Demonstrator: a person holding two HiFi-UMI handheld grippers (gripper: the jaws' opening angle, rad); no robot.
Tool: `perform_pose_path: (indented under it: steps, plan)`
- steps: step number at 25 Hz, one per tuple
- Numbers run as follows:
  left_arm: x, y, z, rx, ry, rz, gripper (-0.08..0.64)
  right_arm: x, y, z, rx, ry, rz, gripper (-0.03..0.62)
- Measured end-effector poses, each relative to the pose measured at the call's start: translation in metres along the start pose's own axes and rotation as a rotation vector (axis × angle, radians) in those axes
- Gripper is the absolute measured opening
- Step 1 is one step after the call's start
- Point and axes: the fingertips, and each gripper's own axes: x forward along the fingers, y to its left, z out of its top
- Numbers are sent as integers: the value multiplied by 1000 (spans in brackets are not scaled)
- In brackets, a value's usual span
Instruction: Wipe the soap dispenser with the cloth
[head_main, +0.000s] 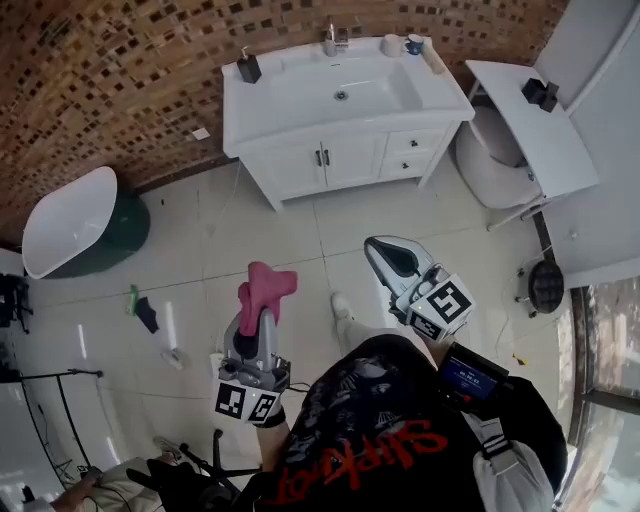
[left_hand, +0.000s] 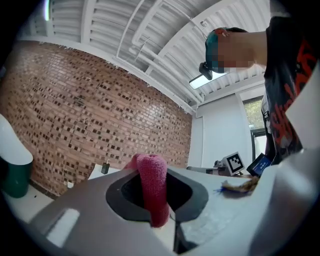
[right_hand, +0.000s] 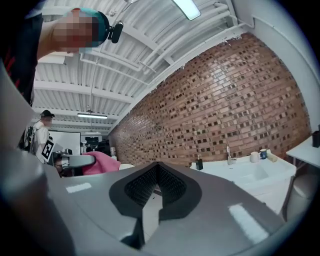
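The dark soap dispenser (head_main: 248, 66) stands on the back left corner of the white vanity (head_main: 300, 125), far from both grippers. It also shows small in the left gripper view (left_hand: 105, 167) and the right gripper view (right_hand: 199, 163). My left gripper (head_main: 260, 312) is shut on a pink cloth (head_main: 266, 287), which sticks up from its jaws over the tiled floor. Up close, that cloth (left_hand: 153, 187) is pinched between the jaws of the left gripper (left_hand: 159, 202). My right gripper (head_main: 386, 252) is shut with nothing in it (right_hand: 157, 176). Both grippers point level towards the vanity.
A faucet (head_main: 333, 40) and cups (head_main: 391, 45) sit at the vanity's back. A white bathtub (head_main: 62, 220) stands at the left. On the right are a toilet (head_main: 487, 165) and a white shelf (head_main: 535, 130). Small items (head_main: 145, 312) lie on the floor.
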Motion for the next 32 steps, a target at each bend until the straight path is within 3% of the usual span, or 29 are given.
perform_pose_path:
  steps: [3, 5, 9, 12, 17, 21, 27, 32]
  plan:
    - [41, 27, 19, 72, -5, -18, 51, 42, -21, 14, 1, -24, 34, 0]
    - [54, 54, 39, 96, -23, 10, 51, 66, -26, 24, -5, -28, 69, 0]
    - [71, 106, 57, 101, -42, 80, 51, 111, -47, 34, 8, -44, 88, 0]
    - [87, 134, 44, 69, -8, 90, 51, 138, -63, 30, 7, -41, 84, 0]
    - [131, 192, 17, 0, 89, 19, 51, 185, -88, 13, 60, 10, 20, 0]
    - [195, 256, 25, -3, 32, -71, 51, 251, -122, 37, 13, -40, -4, 0]
    - [239, 343, 71, 38, 12, -169, 51, 355, -121, 81, -77, -73, -31, 0]
    - [267, 393, 71, 18, 19, -175, 51, 399, -143, 75, -59, -23, -45, 0]
